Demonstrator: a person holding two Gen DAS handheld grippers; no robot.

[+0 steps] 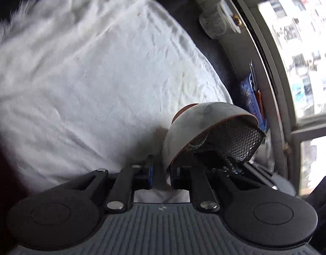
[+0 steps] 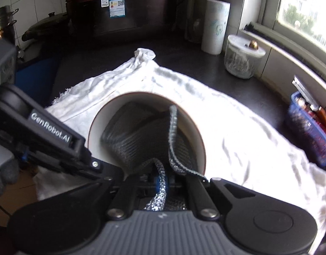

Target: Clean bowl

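**Scrubbing the bowl, with one grip gone slack**

Nearest, the right gripper (image 2: 160, 180) is clamped tight on a grey mesh scouring cloth (image 2: 146, 142), whose bulk is stuffed into the bowl (image 2: 197, 131). The bowl sits tipped on its side, mouth toward that gripper, over the white towel (image 2: 237, 131) on the dark counter (image 2: 194, 63). At the bowl's left edge the left gripper (image 1: 162, 173) has the rim between its fingers, but the jaws stand partly apart with a gap on one side (I cannot say the pads are pressing). To my eye this is mid-scrub, the cloth working the inner wall. Next, I'd judge, the left needs to pinch the rim firmly before the right rubs again, or the bowl will roll. Farther off stand a lidded glass jar (image 2: 241, 59), a paper towel roll (image 2: 216, 25) and, far right, a blue basket (image 2: 307, 131).
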